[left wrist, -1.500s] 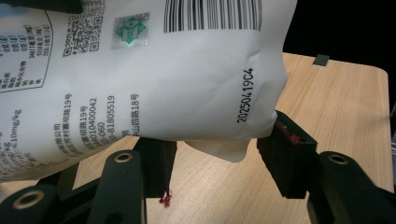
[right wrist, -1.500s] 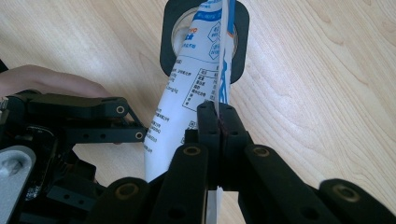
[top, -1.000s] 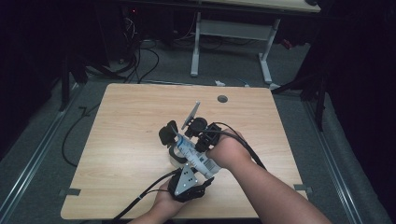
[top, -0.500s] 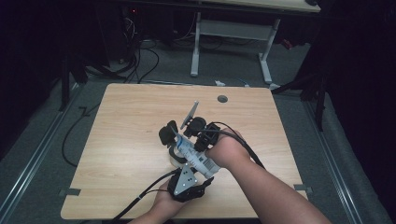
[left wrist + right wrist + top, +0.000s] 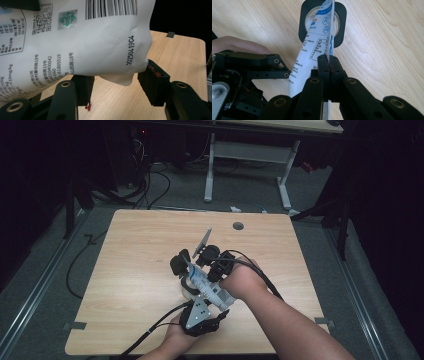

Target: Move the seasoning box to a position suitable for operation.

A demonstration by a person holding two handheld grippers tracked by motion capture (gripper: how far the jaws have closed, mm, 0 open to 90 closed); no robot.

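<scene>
White pouch (image 5: 317, 47): printed plastic bag, held off the table (image 5: 135, 250) between both grippers; its narrow end points down at the black-rimmed cup (image 5: 303, 27)
Black-rimmed cup: stands on the wood just beyond the grippers, with a pale round opening; the pouch tip is over it or just inside it, I cannot tell which
Right gripper (image 5: 329, 62): jaws pressed fully together, pinching the thin flat edge of the pouch
Left gripper (image 5: 115, 82): jaws fairly wide, set across the fat lower body of the pouch with a pad (image 5: 152, 82) against each side, so it grips the bag across its width
Change in the last second: almost none; the hands, the pouch and both pairs of jaws sit where they did in the earlier high views
Meaning for the work: probably a steady hold over the cup, either a slow pour or a pause to aim; no contents can be seen leaving the bag
Next move, as a guess: tilt or squeeze more with the left gripper while the right one keeps the edge steady
Risk: the tip could slip off the rim and spill onto the wood
</scene>
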